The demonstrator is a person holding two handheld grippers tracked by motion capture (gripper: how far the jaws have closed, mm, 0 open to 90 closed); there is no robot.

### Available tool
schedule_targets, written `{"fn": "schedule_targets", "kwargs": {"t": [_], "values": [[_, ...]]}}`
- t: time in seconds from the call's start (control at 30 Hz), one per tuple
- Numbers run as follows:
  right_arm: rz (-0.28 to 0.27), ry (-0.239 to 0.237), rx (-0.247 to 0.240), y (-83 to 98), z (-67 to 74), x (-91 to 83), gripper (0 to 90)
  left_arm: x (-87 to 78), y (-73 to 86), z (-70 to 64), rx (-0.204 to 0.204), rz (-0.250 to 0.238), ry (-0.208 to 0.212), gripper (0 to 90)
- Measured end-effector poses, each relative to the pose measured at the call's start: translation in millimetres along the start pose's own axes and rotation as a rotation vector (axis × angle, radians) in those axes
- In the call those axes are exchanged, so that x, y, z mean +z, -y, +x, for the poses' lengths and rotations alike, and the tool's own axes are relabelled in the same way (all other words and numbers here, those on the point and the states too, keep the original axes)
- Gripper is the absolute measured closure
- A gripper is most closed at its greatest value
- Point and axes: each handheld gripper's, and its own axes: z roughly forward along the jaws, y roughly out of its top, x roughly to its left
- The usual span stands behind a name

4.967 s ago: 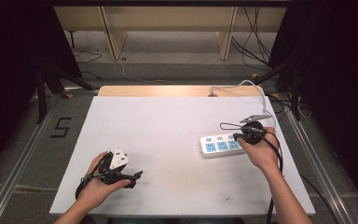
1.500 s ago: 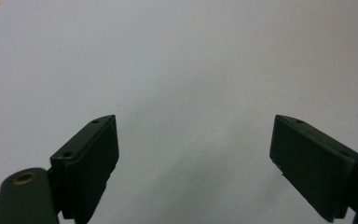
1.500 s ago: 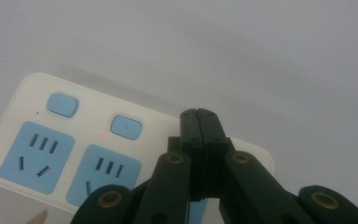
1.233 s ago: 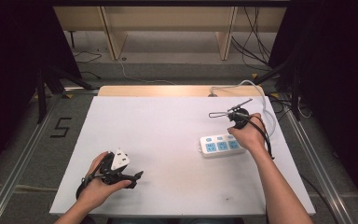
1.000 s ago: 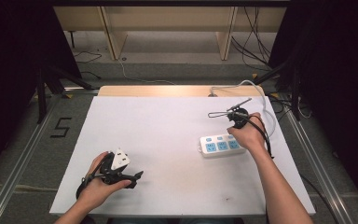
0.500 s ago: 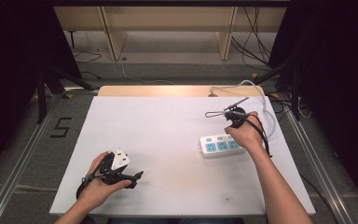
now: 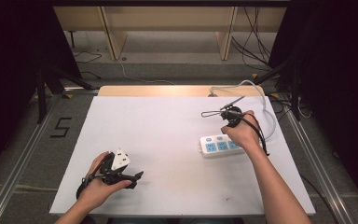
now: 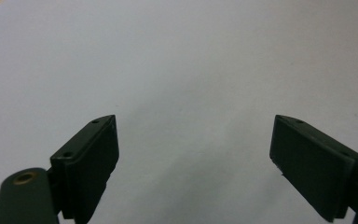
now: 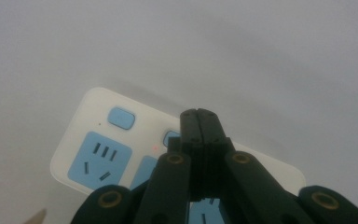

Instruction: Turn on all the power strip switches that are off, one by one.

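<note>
With your right gripper (image 9: 199, 116), fingers pressed together, poised over the power strip (image 7: 220, 145) at the table's (image 7: 168, 135) three o'clock, the rigid, light, smooth-cased strip is best gripped across its narrow sides.

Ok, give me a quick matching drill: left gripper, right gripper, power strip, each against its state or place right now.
Things:
1. left gripper
2. right gripper
3. power strip

States or places:
A. white with blue sockets, lying at the right of the table
B. jaws wide apart above bare white tabletop
C. jaws pressed together, above the blue buttons

Pairs: 1-B, 2-C, 3-A
</note>
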Motion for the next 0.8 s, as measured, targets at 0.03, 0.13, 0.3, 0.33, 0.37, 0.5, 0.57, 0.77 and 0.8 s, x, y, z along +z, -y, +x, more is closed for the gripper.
{"fn": "schedule_targets", "kwargs": {"t": [0.03,0.13,0.3,0.33,0.37,0.5,0.57,0.77,0.8], "values": [[0.003,0.001,0.002,-0.5,0.8,-0.1,90.0,0.0,0.0,-0.1,0.000,-0.001,0.000,15.5],[0.008,-0.002,-0.005,-1.4,2.2,-0.4,90.0,0.0,0.0,-0.2,0.000,-0.003,0.000,15.5],[0.012,-0.005,-0.010,-2.6,4.7,0.4,90.0,0.0,0.0,-0.3,0.001,-0.003,0.000,15.5],[0.013,-0.003,-0.015,-2.9,4.8,0.6,90.0,0.1,0.0,-0.3,0.001,-0.002,0.000,15.5],[0.015,-0.005,-0.009,-3.2,5.5,0.7,90.0,0.1,0.0,-0.3,0.001,-0.002,0.000,15.5],[0.017,-0.010,-0.014,-4.4,7.4,1.4,90.0,0.1,0.0,-0.4,0.002,-0.002,-0.001,15.5],[0.020,-0.013,-0.018,-5.1,8.2,1.6,90.0,0.1,0.0,-0.5,0.002,-0.002,-0.001,15.5],[0.025,-0.019,-0.014,-7.6,11.1,2.1,90.0,-0.1,-0.1,-0.6,0.002,-0.003,-0.001,15.5],[0.026,-0.017,-0.018,-8.0,11.4,2.0,90.0,0.0,-0.1,-0.6,0.002,-0.003,-0.001,15.5]]}}
